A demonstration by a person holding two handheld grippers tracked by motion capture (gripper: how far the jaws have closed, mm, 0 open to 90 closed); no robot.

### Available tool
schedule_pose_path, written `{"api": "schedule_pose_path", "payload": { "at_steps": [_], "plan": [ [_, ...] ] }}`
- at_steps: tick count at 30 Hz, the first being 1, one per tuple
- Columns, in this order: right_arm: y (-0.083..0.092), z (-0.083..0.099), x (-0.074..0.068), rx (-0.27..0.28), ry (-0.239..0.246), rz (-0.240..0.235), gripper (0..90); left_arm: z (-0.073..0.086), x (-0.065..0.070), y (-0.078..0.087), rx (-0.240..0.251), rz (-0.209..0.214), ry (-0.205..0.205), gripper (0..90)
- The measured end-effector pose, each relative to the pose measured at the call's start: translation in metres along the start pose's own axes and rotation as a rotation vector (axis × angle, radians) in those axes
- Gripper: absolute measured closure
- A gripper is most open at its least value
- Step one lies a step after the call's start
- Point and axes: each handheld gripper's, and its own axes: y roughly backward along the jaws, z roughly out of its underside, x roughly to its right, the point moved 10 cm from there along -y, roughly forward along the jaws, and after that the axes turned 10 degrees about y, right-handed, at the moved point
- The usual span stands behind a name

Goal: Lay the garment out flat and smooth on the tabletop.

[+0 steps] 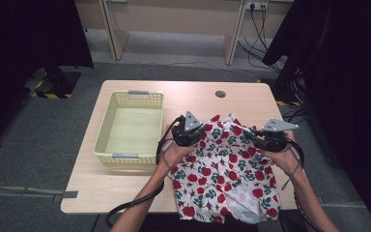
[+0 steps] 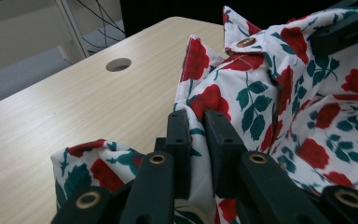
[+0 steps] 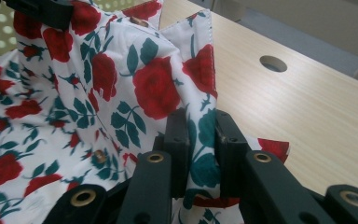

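High view: the floral shirt (image 1: pixel 224 169) lies on the near right part of the tabletop (image 1: pixel 125 191), its upper edge raised between the two claws and the rest trailing back toward the person, its lower hem hanging over the near edge. The left claw (image 1: pixel 197 129) pinches one top corner and the right claw (image 1: pixel 251 136) the other, so the held edge runs straight from claw to claw, across the person, while the shirt's long axis runs away from both claws toward the body.

In the left gripper view the left claw (image 2: pixel 196 123) has its jaws nearly together, with a fold of the rose cloth (image 2: pixel 261 93) clamped between them. The right gripper view shows the same of the right claw (image 3: pixel 200 128): jaws close, cloth nipped between.

The yellow basket (image 1: pixel 129 126) sits just beyond the left claw on its outer side, well apart from the right claw. I judge the coming move turns on this. The left hand (image 1: pixel 174 153) is nearer the basket, and the cloth must travel sideways past it.

The collar and the placket's wooden button (image 2: pixel 246 42) stand just ahead of the left claw. The hem over the tabletop edge is partly cut off, and how many layers each claw holds cannot be told.
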Motion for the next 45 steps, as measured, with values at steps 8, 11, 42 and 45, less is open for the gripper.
{"api": "schedule_pose_path", "payload": {
  "at_steps": [8,11,42,45],
  "plan": [
    [0.012,0.004,-0.015,-0.010,0.006,-0.029,78.2,0.012,0.014,0.015,-0.015,0.019,0.005,80.9],
    [0.014,0.001,-0.017,-0.003,0.005,-0.030,78.1,0.011,0.014,0.019,-0.009,0.022,0.008,81.0],
    [-0.052,-0.005,0.060,-0.123,-0.167,0.095,39.9,-0.002,-0.047,-0.047,-0.125,-0.127,0.260,27.7],
    [-0.048,0.003,0.054,-0.143,-0.162,0.071,39.2,0.005,-0.038,-0.042,-0.149,-0.093,0.258,25.2]
  ]
}}
